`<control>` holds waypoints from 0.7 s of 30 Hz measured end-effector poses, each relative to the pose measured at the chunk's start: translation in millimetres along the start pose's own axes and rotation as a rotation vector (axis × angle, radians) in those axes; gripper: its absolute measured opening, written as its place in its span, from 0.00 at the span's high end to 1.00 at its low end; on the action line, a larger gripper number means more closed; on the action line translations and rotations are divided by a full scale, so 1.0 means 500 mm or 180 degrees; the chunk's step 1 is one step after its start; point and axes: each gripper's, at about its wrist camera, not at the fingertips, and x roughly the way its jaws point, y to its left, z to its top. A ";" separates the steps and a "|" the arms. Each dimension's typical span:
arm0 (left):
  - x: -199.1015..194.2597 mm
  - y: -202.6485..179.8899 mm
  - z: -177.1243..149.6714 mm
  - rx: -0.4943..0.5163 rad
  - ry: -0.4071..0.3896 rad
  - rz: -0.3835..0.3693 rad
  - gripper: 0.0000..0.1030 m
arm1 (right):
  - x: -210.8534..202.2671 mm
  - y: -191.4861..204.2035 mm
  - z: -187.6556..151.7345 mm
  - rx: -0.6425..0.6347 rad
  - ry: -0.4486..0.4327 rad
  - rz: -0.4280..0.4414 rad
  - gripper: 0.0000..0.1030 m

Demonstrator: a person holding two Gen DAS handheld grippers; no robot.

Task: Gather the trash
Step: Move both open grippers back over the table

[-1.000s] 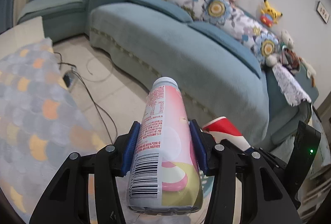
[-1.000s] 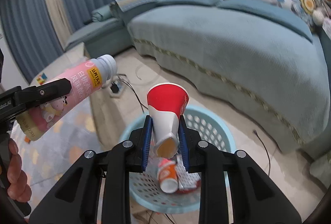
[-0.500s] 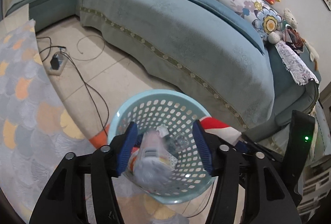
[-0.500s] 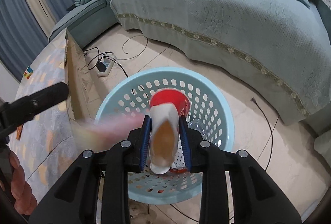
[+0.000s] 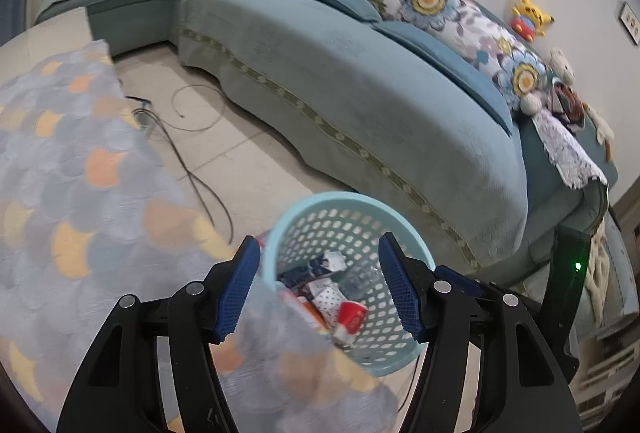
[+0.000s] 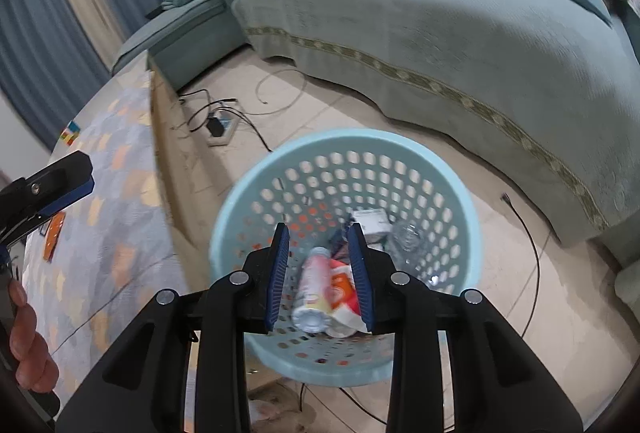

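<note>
A light blue perforated basket (image 5: 348,205) (image 6: 256,201) stands on the floor beside the table edge. Inside lie the pink bottle (image 6: 314,289), the red and white paper cup (image 5: 352,317) (image 6: 342,293), a clear bottle (image 6: 408,237) and other trash. My left gripper (image 5: 320,289) is open and empty above the basket's near side. My right gripper (image 6: 320,273) is open and empty right over the basket. The left gripper's finger (image 6: 60,181) also shows at the left edge of the right wrist view.
A table with a grey and orange scale-pattern cloth (image 5: 80,173) (image 6: 100,213) lies to the left. A long teal sofa (image 5: 380,93) (image 6: 460,33) runs behind the basket. A power strip (image 6: 220,129) and cables (image 5: 192,169) lie on the tiled floor.
My left gripper opened and the pink bottle fell into the basket. My right gripper then opened and the red cup dropped in too. Both grippers now hang empty over the basket.
</note>
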 end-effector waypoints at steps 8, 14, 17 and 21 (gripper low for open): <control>-0.133 0.101 0.025 -0.0289 -0.0411 0.0169 0.32 | -0.056 0.142 0.017 -0.0354 -0.0350 0.0326 0.56; -0.285 0.242 0.024 -0.0620 -0.0862 0.0604 0.24 | -0.081 0.306 0.025 -0.0778 -0.0555 0.0641 0.44; -0.350 0.323 0.012 -0.0826 -0.1044 0.0933 0.19 | -0.070 0.415 0.018 -0.1038 -0.0578 0.0831 0.43; -0.418 0.460 -0.004 -0.1209 -0.1180 0.1394 0.18 | -0.038 0.540 -0.001 -0.1301 -0.0577 0.1009 0.43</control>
